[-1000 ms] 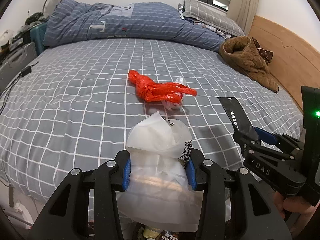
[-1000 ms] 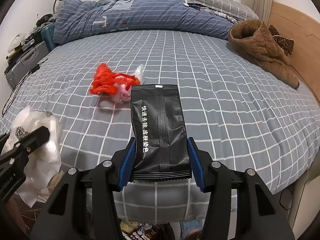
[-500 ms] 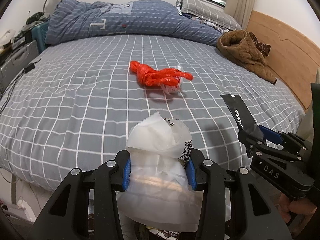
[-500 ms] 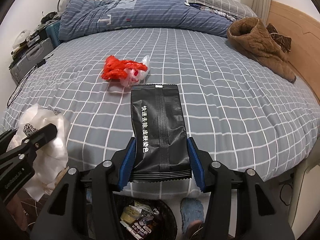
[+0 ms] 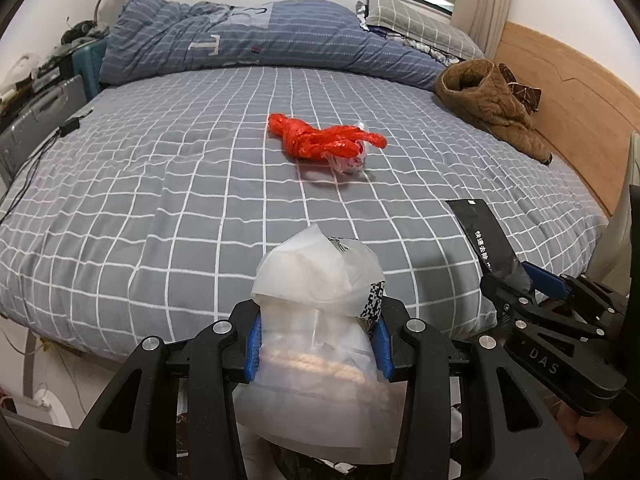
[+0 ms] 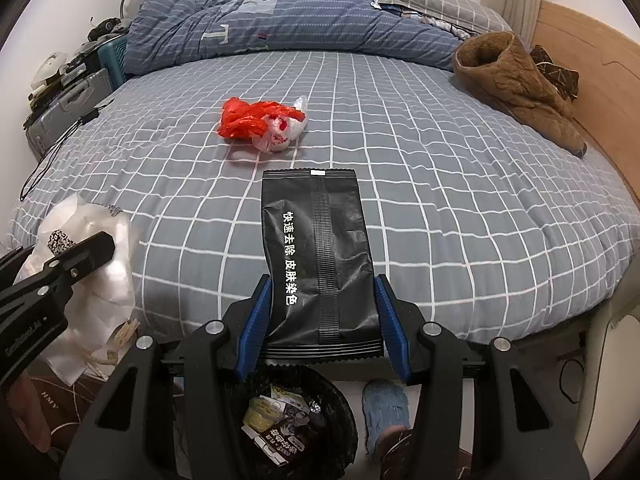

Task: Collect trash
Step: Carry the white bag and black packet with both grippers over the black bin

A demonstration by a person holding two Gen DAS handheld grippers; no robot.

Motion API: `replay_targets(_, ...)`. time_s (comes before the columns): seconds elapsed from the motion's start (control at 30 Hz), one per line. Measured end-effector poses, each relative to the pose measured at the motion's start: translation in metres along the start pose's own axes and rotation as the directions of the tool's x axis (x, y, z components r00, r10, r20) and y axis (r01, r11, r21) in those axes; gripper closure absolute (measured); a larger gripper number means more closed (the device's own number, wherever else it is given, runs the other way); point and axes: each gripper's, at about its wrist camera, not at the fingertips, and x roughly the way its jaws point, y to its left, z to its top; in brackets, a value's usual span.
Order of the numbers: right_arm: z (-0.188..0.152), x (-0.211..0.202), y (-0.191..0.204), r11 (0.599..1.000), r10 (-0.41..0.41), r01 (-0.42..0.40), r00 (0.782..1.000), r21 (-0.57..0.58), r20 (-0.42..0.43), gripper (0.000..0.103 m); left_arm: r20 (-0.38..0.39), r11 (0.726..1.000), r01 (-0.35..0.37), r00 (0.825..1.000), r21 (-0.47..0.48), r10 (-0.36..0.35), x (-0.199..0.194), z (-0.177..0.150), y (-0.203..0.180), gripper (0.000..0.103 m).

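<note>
My left gripper (image 5: 318, 346) is shut on a crumpled white plastic bag (image 5: 320, 300), held past the near edge of the bed. That bag (image 6: 92, 268) also shows at the left of the right wrist view. My right gripper (image 6: 322, 320) is shut on a flat black packet (image 6: 318, 256) with white lettering, held above a black trash bin (image 6: 296, 420) on the floor with wrappers inside. The packet (image 5: 482, 236) also shows at the right of the left wrist view. A red plastic bag (image 5: 320, 140) knotted with a small white one lies mid-bed, far from both grippers.
The bed (image 6: 440, 184) has a grey checked sheet, a blue striped duvet (image 6: 280, 20) heaped at the far side and a brown jacket (image 6: 516, 84) at the right by the wooden board. A grey suitcase (image 6: 68, 116) stands left. A blue slipper (image 6: 386, 412) lies beside the bin.
Both grippers have drawn back from the bed with their loads still held; the bed edge and the red bag sit farther off, and the trash bin has come into view under the right gripper.
</note>
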Motion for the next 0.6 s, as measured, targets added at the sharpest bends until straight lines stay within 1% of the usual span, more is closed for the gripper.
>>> replay_targets(0.6,-0.031,-0.022,0.003,1.000,0.001,-0.001,1.000,-0.006,-0.010,0.054,-0.032,1.000,-0.007,0.999,-0.012,0.006,-0.019,-0.036,0.000,0.062)
